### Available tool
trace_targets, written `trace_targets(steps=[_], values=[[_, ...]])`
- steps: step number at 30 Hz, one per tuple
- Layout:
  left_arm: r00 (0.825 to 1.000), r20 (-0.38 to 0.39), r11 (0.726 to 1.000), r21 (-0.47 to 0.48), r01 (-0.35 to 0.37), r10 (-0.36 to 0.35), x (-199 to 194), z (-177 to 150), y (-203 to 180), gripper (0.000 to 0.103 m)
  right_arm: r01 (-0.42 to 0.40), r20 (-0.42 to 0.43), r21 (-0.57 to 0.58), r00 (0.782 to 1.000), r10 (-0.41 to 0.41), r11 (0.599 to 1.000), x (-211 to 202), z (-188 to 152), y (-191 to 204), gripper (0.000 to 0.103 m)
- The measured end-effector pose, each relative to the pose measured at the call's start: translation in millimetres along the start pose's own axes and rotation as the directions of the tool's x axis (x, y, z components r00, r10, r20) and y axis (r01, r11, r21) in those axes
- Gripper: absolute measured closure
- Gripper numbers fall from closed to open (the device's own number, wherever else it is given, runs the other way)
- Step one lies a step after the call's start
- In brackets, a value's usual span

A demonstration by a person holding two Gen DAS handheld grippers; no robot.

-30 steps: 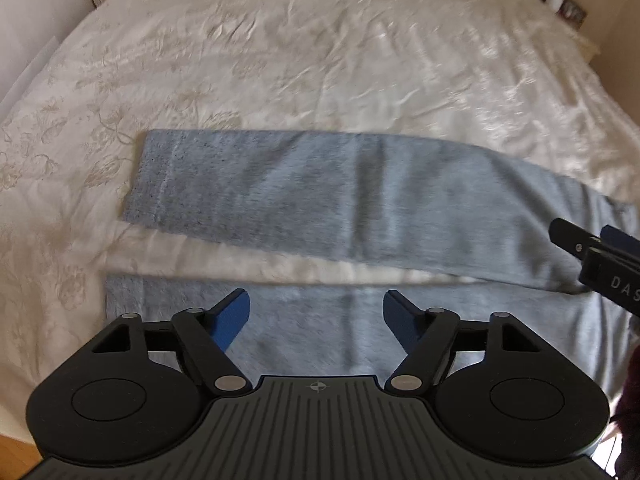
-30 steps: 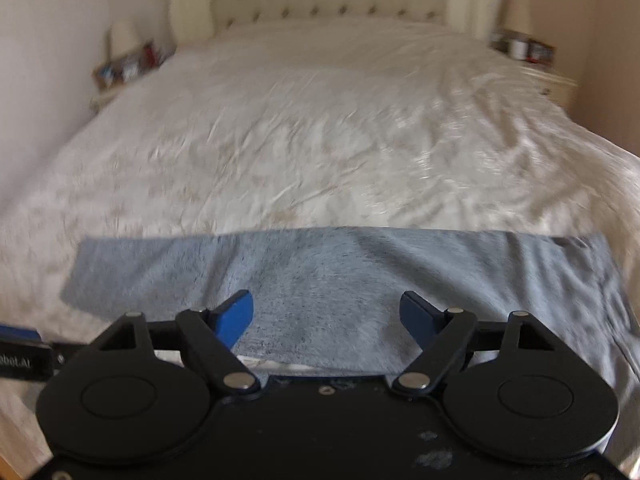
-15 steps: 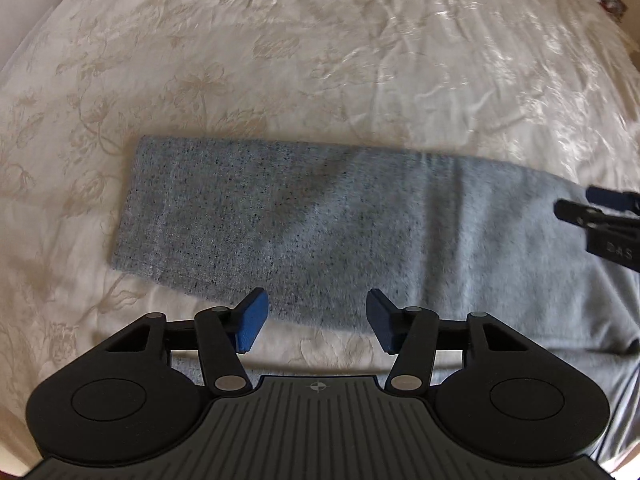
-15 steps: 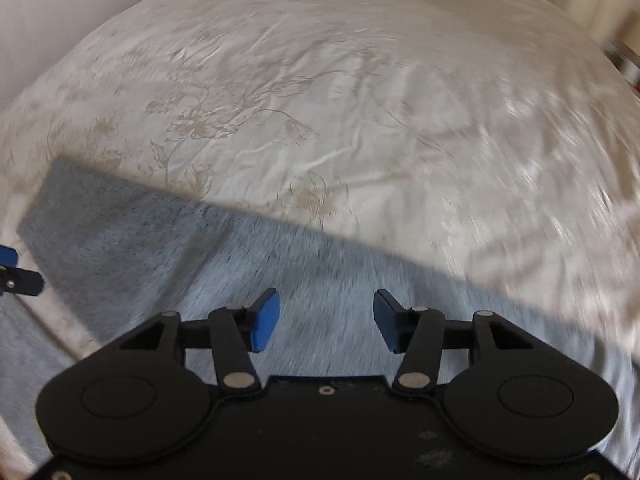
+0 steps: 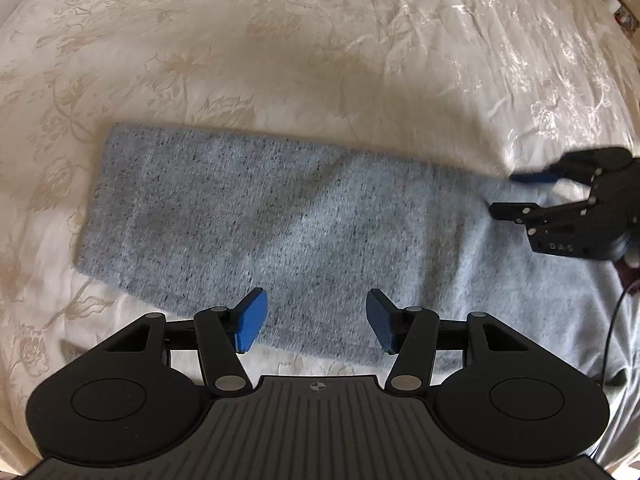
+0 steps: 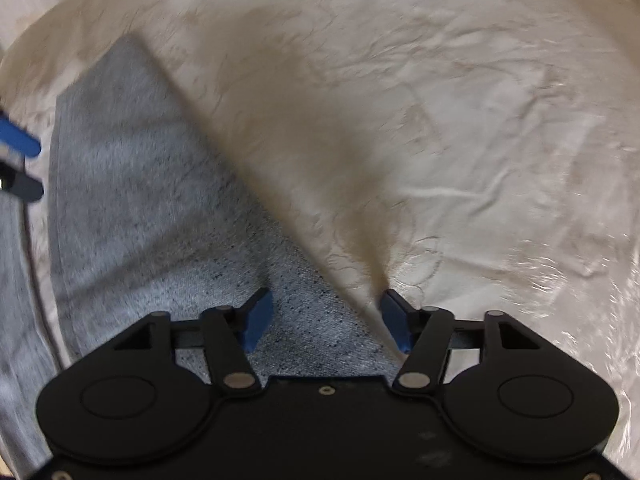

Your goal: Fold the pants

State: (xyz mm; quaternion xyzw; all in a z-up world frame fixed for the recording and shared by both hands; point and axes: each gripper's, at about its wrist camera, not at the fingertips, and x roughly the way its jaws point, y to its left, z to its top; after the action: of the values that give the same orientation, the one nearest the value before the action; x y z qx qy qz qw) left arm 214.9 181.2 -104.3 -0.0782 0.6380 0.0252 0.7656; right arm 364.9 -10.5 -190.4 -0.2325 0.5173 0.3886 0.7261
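Note:
Grey-blue speckled pants (image 5: pixel 280 224) lie flat on a cream bedspread, one leg stretching left to its cuff. My left gripper (image 5: pixel 314 322) is open and empty, low over the near edge of that leg. My right gripper (image 6: pixel 326 320) is open and empty, low over the far edge of the same leg (image 6: pixel 160 208), one finger over cloth, the other over the bedspread. The right gripper also shows in the left wrist view (image 5: pixel 516 194) at the right, over the leg's far edge. The left gripper's fingertips (image 6: pixel 20 144) show at the left edge of the right wrist view.
The cream embroidered bedspread (image 5: pixel 320 40) fills the view around the pants. The pants' other leg (image 6: pixel 16 320) lies at the near left. A bedside table (image 5: pixel 620 4) peeks in at the top right. A black cable (image 5: pixel 612 328) hangs at the right.
Both grippers have moved forward and down close to the far pant leg. The right gripper has swung left toward the leg's far edge. Both stayed open.

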Motion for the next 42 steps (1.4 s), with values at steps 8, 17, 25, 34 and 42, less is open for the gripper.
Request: trace_targets(steps=[8, 17, 25, 34, 42], values=[[0.996, 0.01, 0.994, -0.058, 0.093, -0.093, 0.6, 23.7, -8.6, 0.049, 0.076, 0.109, -0.014, 0.991, -0.074, 0.997, -45.5, -20.4, 56.8, 0.096], [0.985, -0.031, 0.97, -0.183, 0.16, -0.168, 23.1, 52.2, -16.8, 0.049, 0.19, 0.122, -0.087, 0.976, -0.178, 0.978, -51.0, -51.4, 121.2, 0.096], [0.989, -0.117, 0.986, -0.145, 0.077, -0.094, 50.6, 57.5, -26.3, 0.062, 0.213, 0.132, -0.068, 0.97, -0.202, 0.975, -56.0, -61.1, 133.4, 0.096], [0.992, 0.022, 0.992, -0.017, 0.127, -0.126, -19.0, -15.2, -28.0, 0.092, 0.169, 0.178, 0.114, 0.966, -0.187, 0.979, -96.9, -88.5, 164.6, 0.095], [0.997, -0.031, 0.997, 0.04, 0.07, -0.069, -25.7, -104.0, -16.9, 0.093, 0.087, 0.142, 0.269, 0.981, -0.129, 0.959, -102.1, -134.1, 220.9, 0.093]])
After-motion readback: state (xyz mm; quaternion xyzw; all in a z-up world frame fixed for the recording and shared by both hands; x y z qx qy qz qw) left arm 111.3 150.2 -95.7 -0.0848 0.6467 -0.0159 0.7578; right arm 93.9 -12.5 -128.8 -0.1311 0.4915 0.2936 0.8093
